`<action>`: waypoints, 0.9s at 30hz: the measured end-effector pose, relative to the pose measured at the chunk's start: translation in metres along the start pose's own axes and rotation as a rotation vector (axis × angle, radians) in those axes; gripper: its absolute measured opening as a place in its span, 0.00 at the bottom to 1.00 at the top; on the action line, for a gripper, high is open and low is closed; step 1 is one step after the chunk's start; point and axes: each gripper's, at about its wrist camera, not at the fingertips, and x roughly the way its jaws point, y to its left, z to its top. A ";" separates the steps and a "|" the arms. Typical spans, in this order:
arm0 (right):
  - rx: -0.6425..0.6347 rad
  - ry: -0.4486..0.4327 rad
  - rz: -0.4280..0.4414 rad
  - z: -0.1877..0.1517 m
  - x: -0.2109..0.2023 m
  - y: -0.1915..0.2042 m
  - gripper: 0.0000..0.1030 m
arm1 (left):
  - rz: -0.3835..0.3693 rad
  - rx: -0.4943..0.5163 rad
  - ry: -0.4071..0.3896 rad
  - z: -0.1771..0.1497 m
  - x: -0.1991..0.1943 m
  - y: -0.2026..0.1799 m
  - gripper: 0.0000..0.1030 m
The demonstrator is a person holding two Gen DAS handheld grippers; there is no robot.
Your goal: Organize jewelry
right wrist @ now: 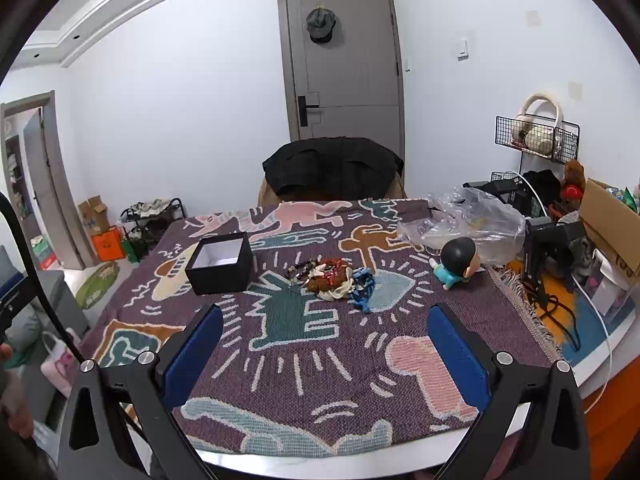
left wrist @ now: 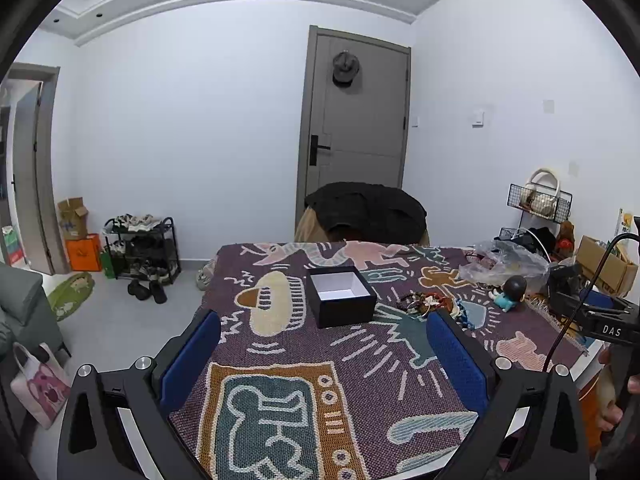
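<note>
A pile of jewelry (right wrist: 334, 282), with red, white, brown and blue beaded pieces, lies mid-table on the patterned cloth; it also shows in the left wrist view (left wrist: 430, 304). An open black box with a white inside (right wrist: 220, 264) stands left of the pile; it also shows in the left wrist view (left wrist: 340, 296). My left gripper (left wrist: 324, 360) is open and empty, above the near table edge, short of the box. My right gripper (right wrist: 326, 354) is open and empty, short of the pile.
A patterned woven cloth (right wrist: 300, 380) covers the table. A doll with a black head (right wrist: 456, 262) lies right of the pile, with a clear plastic bag (right wrist: 472, 224) behind it. A black stand, cables and cardboard boxes (right wrist: 560, 248) crowd the right edge. A chair with a dark jacket (right wrist: 332, 168) stands behind the table.
</note>
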 end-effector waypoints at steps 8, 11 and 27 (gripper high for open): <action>-0.002 0.001 -0.001 0.001 0.000 0.000 1.00 | -0.001 0.001 0.000 0.000 0.000 -0.001 1.00; -0.003 -0.001 -0.004 0.001 0.000 -0.001 1.00 | -0.001 0.001 -0.001 0.000 0.000 -0.001 1.00; 0.003 0.007 0.042 0.008 0.005 -0.013 1.00 | -0.044 0.047 -0.018 0.000 0.009 -0.015 1.00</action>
